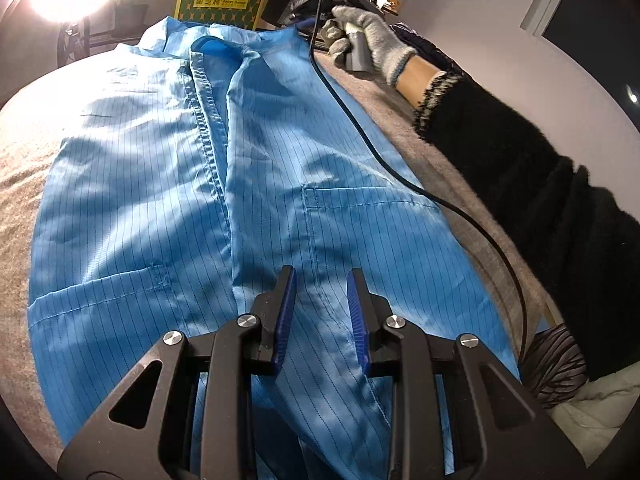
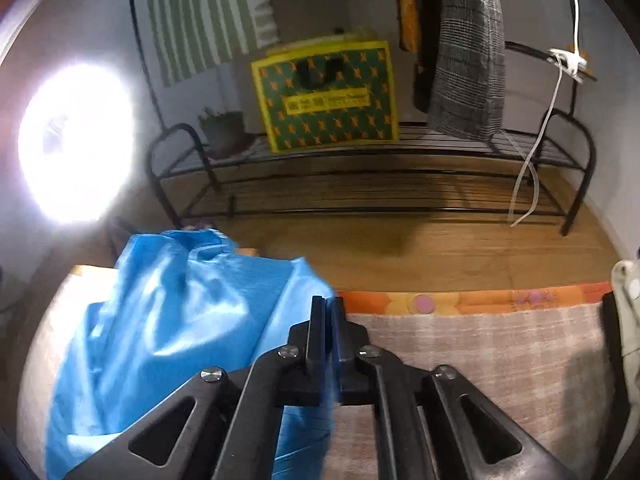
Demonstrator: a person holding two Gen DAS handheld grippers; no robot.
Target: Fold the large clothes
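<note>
A: Where is the big blue coat (image 1: 168,184)?

B: It lies flat and spread out on the grey blanket (image 1: 24,184). The left gripper (image 1: 321,280) hangs over its near end. The blue pads are apart, and cloth rises between them, but I cannot tell if they pinch it.

A: And the right gripper (image 2: 328,304)?

B: Its fingers are nearly together, squeezing the far edge of the coat.

A: Is there room to move?

B: Yes. Bare blanket shows right of the coat. A black cable (image 1: 400,168) runs along that edge.
</note>
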